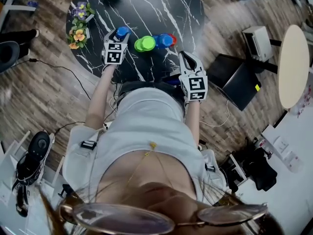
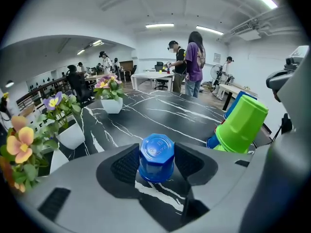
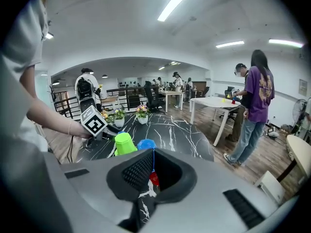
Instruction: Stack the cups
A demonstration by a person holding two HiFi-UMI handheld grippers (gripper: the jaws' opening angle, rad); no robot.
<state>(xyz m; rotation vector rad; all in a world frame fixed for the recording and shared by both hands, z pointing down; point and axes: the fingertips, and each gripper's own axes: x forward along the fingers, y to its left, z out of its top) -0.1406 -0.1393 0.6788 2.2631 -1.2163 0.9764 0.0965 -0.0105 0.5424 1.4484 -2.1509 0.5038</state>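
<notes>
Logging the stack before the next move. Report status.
Left gripper shut on upside-down blue cup. Right gripper open, empty. Green cup, second blue cup, red cup grouped on table. Flower pots off left, not in the way.

Wood floor point(image 1: 34, 99), strip lights point(image 3: 175, 2) — open office

Between the jaws of my left gripper point(image 2: 156, 152) sits a cup point(image 2: 156, 164), touching both, above the table point(image 2: 160, 113). To their right lies a cluster of cups point(image 2: 241, 125); to their left stand flower pots point(image 2: 71, 136). That cluster lies ahead of my right gripper point(image 3: 151, 171), slightly left.
</notes>
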